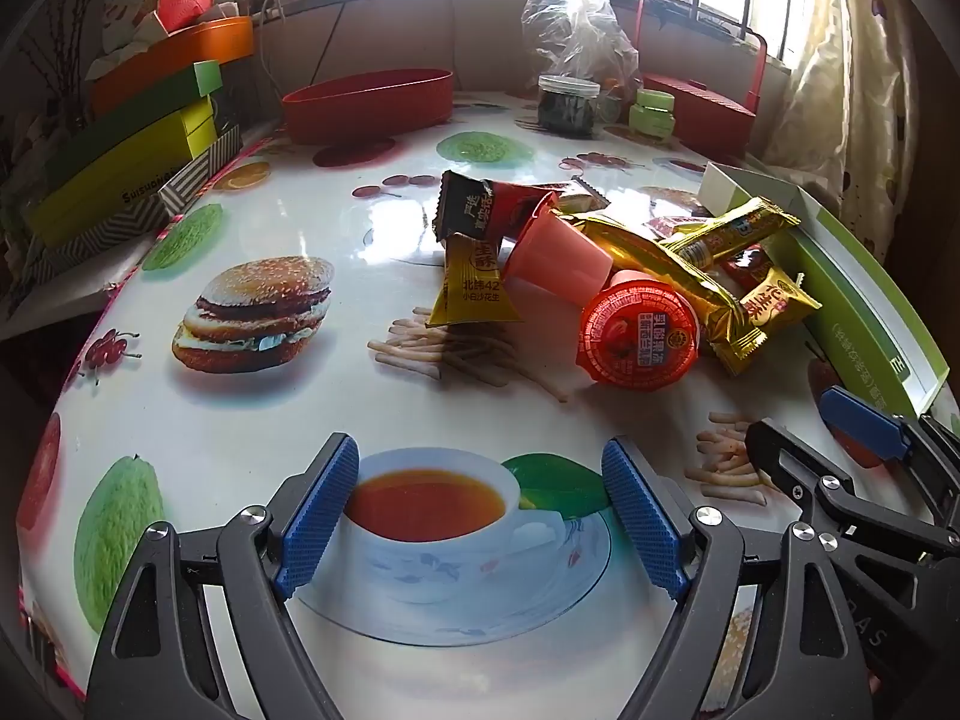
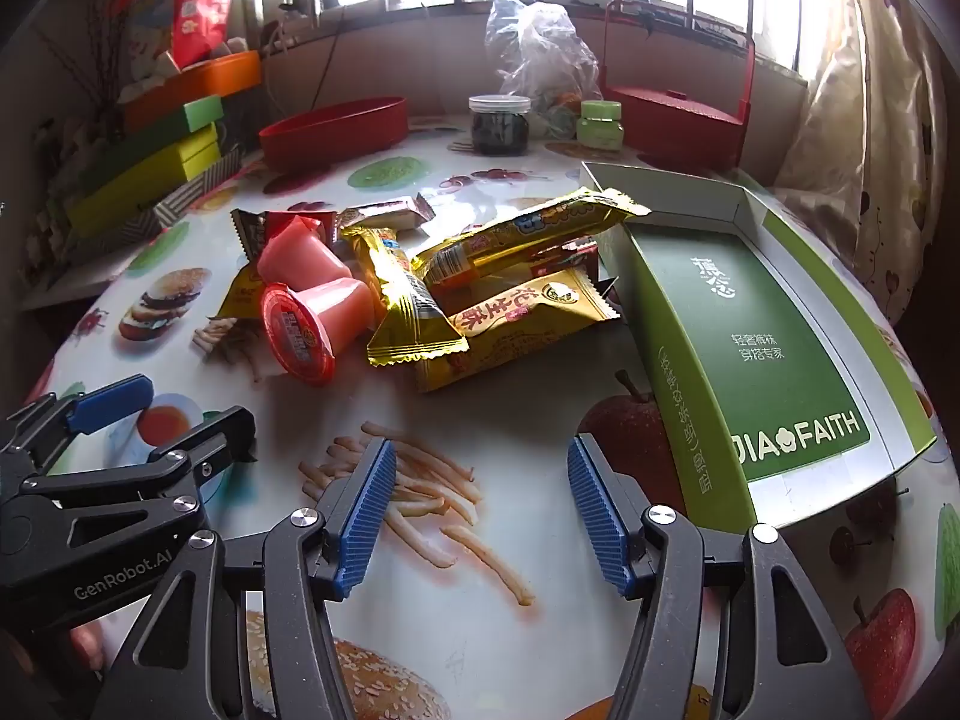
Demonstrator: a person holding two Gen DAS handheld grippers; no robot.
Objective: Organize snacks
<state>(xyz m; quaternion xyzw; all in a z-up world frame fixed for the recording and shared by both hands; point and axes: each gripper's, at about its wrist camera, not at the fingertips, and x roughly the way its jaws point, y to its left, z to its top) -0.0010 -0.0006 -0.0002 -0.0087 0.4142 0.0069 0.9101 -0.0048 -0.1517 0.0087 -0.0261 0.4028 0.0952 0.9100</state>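
Both tongs empty, snack pile ahead between them.

My left tongs [image 1: 480, 516] hang over the printed table [image 1: 252, 432] with their blue pads wide apart and nothing between them. The snack pile lies ahead and to their right: a jelly cup [image 1: 639, 330] on its side, foil lid toward me, with a second pink cup [image 1: 558, 255] just behind it and gold packets [image 1: 690, 282] leaning against both. My right tongs [image 2: 480, 510] are also spread and empty, and from them the same pile sits ahead and a little left. The long gold bar [image 2: 408, 294] runs lengthwise away from me. The open green box [image 2: 762, 324] lies to the right of the pile, touching its packets. I judge my right hand nearer the packets and box, my left nearer the cups.
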